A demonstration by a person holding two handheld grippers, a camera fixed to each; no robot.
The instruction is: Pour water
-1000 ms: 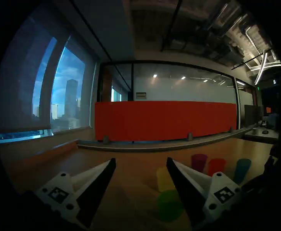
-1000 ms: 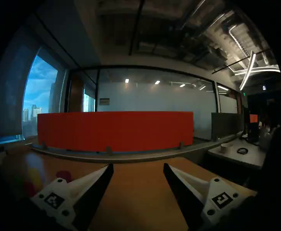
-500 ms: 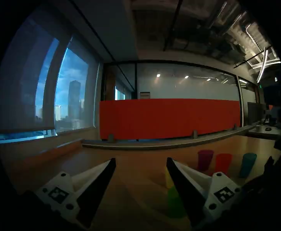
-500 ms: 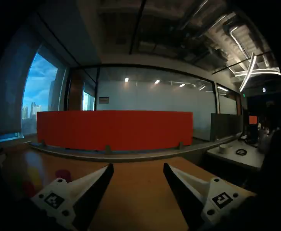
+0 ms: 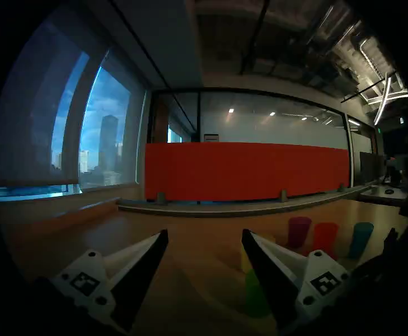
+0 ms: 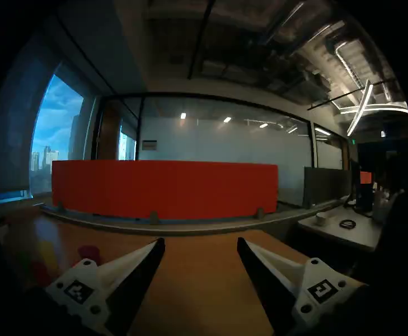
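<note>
Your left hand-held gripper (image 5: 204, 234) hovers released over the bench (image 5: 204, 224), its jaws spread and grasping nothing. The yellow cup (image 5: 244, 261) and the green cup (image 5: 255, 292) stand just past its right finger, which partly hides them. The purple cup (image 5: 299, 231), red cup (image 5: 325, 237) and teal cup (image 5: 362, 237) stand in a row farther off to the right. Your right hand-held gripper (image 6: 200, 242) is likewise released and empty. From it, the cups sit low beyond its left finger, dim and well apart from it.

Parted tongs (image 5: 204, 232) near coloured cups (image 5: 325, 238)
</note>
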